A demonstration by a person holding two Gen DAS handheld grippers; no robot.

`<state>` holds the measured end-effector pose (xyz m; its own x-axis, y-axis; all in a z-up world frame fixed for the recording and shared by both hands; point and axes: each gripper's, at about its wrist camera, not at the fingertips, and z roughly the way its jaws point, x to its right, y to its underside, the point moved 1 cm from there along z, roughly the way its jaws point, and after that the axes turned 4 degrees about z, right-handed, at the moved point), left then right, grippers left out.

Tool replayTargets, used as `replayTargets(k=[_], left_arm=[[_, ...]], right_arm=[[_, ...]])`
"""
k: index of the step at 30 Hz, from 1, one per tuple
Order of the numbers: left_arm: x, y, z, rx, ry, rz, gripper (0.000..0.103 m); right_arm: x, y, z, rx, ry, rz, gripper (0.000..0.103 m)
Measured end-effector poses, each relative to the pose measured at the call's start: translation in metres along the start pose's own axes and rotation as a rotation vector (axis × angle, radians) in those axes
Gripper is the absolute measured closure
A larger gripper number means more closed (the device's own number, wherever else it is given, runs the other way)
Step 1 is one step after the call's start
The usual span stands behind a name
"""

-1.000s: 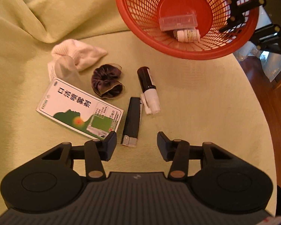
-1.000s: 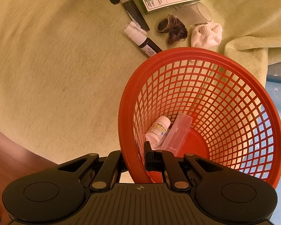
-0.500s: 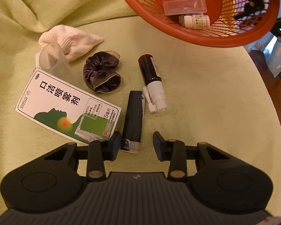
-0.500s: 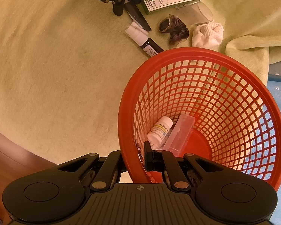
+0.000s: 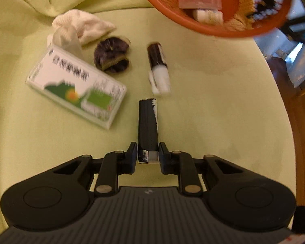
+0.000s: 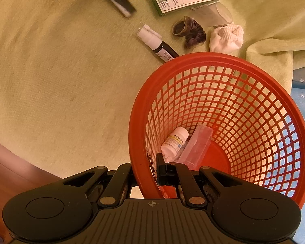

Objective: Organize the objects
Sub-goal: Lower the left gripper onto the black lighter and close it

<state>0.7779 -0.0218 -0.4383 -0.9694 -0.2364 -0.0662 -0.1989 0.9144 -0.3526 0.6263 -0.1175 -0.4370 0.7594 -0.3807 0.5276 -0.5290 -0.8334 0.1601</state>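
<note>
Left wrist view. The left gripper (image 5: 148, 158) has just been closing, and its jaws now clamp the near end of the black tube (image 5: 148, 126); the pads press on both sides of it. A second ago those jaws stood wide apart above the tube as it lay flat on the green cloth (image 5: 213, 101). The tube now points straight out from the jaws and has come away from the spray bottle (image 5: 158, 67) it lay beside. Whether it has left the cloth I cannot tell from here. The frame is blurred. Left on the cloth: the green-and-white box (image 5: 77, 87), dark scrunchie (image 5: 111, 57), white sock (image 5: 83, 26).

Judgement: pick secured; the carry to the orange basket (image 5: 172, 20) comes next.

Right wrist view. The right gripper (image 6: 147, 174) is clenched on the basket rim (image 6: 136, 134), one finger outside, one inside, unchanged from a second ago. The basket sits tilted toward the items. Inside it lie a white pill bottle (image 6: 174, 142) and a clear case (image 6: 195, 146), as before. Far at the top, the tube (image 6: 120, 0) appears slanted and off the cloth, its upper end in the left jaws, now well apart from the spray bottle (image 6: 156, 44).
</note>
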Motion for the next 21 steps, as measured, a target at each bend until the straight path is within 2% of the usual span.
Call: replayTargets(k=[4, 12, 21], left_arm=[[0.011, 0.015, -0.007, -0.005, -0.017, 0.014, 0.085], [0.001, 0.006, 0.004, 0.03, -0.009, -0.088, 0.084], [-0.002, 0.001, 0.011, 0.01, 0.003, -0.068, 0.085]], right_arm=[[0.0, -0.001, -0.001, 0.003, 0.002, -0.001, 0.101], [0.0, -0.001, -0.002, -0.002, -0.002, 0.007, 0.101], [-0.001, 0.001, -0.002, -0.004, -0.004, 0.015, 0.101]])
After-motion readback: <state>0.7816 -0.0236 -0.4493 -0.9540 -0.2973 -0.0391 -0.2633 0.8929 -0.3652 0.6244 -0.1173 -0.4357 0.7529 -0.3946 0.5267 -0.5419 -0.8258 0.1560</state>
